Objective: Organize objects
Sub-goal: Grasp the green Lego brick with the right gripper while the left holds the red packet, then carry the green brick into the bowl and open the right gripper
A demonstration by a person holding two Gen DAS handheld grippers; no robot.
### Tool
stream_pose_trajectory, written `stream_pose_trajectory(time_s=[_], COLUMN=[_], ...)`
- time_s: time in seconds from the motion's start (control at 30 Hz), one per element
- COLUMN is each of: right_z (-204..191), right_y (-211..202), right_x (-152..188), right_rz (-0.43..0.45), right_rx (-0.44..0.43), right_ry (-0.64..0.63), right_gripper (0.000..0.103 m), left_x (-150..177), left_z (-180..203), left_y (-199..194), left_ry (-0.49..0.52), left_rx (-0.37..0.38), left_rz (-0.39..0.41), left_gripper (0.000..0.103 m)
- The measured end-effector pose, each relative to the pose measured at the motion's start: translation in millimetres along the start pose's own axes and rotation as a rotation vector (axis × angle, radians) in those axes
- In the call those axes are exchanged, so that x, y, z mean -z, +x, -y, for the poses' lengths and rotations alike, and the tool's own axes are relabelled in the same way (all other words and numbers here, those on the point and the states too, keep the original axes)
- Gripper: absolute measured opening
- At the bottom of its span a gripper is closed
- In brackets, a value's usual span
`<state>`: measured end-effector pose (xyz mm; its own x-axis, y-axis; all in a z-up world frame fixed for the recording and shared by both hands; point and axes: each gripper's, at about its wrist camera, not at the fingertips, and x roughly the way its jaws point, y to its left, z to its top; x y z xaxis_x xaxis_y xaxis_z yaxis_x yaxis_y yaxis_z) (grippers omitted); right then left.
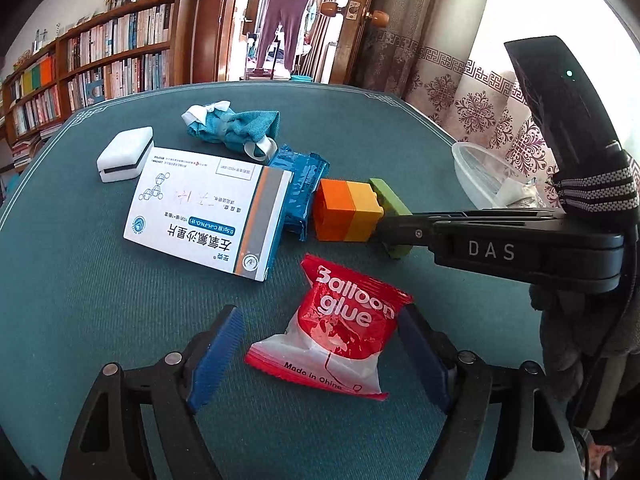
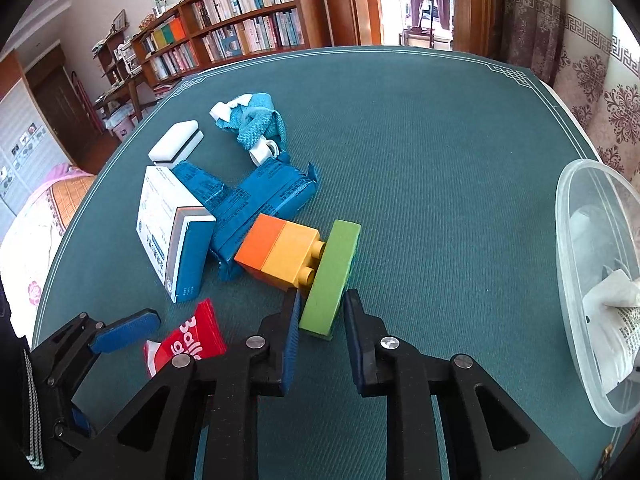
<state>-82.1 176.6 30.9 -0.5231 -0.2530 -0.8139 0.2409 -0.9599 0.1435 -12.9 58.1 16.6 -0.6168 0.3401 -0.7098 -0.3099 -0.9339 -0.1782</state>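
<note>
Around the green block (image 2: 329,280), right gripper (image 2: 320,322) parted; left gripper (image 1: 320,354) wide astride glue packet (image 1: 332,334).

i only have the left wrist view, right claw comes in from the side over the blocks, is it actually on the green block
Observer: Its pads straddle the green block, open, with a gap showing on the right claw.
Operator: what's in the clear tub, i barely see it
Observer: The clear plastic tub holds a crumpled white packet with printed text.
Operator: how are the blocks joined
Observer: The yellow block has round studs pointing at the green block's face; an orange block sits behind it.
</note>
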Motion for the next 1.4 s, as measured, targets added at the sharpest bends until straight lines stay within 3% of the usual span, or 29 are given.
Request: stream_pose_trajectory(time_s=[0.1, 0.2, 0.83, 1.4], right_z=[3.4, 7.1, 10.3, 49.3], right_y=[-8.4, -13.1, 8.7, -63.2], right_x=[3.1, 8.0, 0.5, 17.3], right_rz=[0.012, 0.009, -0.011, 0.095], right_rx=[-0.003, 0.018, 0.004, -0.032], right_ry=[0.0, -0.006, 0.009, 0.084], right_gripper=[0.018, 0.017, 0.017, 0.015], left_x=[1.2, 2.9, 4.1, 2.0], left_z=[6.7, 12.6, 16.9, 42.0], left_y=[3.0, 6.1, 6.1, -1.0], left_ry=[0.036, 0.072, 0.101, 0.155], left_rx=[-0.005, -0.004, -0.011, -0.02], left_rz=[-0.015, -0.03, -0.025, -0.014], left_gripper=[0.08, 0.065, 0.064, 0.06])
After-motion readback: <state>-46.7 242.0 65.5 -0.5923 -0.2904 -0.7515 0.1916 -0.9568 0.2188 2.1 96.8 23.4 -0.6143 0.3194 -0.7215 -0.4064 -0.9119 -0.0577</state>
